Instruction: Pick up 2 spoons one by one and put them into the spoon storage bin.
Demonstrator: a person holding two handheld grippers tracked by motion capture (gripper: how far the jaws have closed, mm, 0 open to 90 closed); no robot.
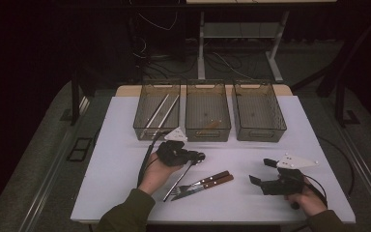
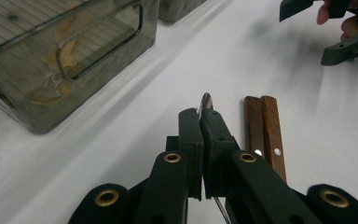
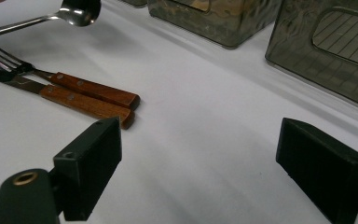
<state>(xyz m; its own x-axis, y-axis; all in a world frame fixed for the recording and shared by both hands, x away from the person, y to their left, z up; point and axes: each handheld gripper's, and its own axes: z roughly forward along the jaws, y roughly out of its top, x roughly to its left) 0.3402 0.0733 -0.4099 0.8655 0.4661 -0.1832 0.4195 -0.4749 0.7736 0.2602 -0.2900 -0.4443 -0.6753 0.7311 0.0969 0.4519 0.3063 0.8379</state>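
Observation:
My left gripper [image 1: 199, 156] [image 2: 201, 116] is shut on a metal spoon [image 1: 178, 180] near its bowl. The bowl's tip [image 2: 206, 100] pokes out past the jaws, and the handle slants down toward the table's front edge. In the right gripper view the spoon bowl [image 3: 79, 10] hangs above the table. A fork [image 1: 204, 181] [image 3: 91, 88] and a knife [image 1: 207, 185] [image 3: 81, 103], both with wooden handles [image 2: 264, 129], lie side by side on the white table. My right gripper [image 1: 262, 171] [image 3: 200, 156] rests low at the right, open, with nothing between its jaws.
Three translucent grey bins stand in a row at the back. The left bin [image 1: 149, 131] holds long pale sticks, the middle bin [image 1: 207, 133] a small wooden piece, and the right bin [image 1: 261, 134] looks bare. The white table [image 1: 125, 145] ends close to both hands.

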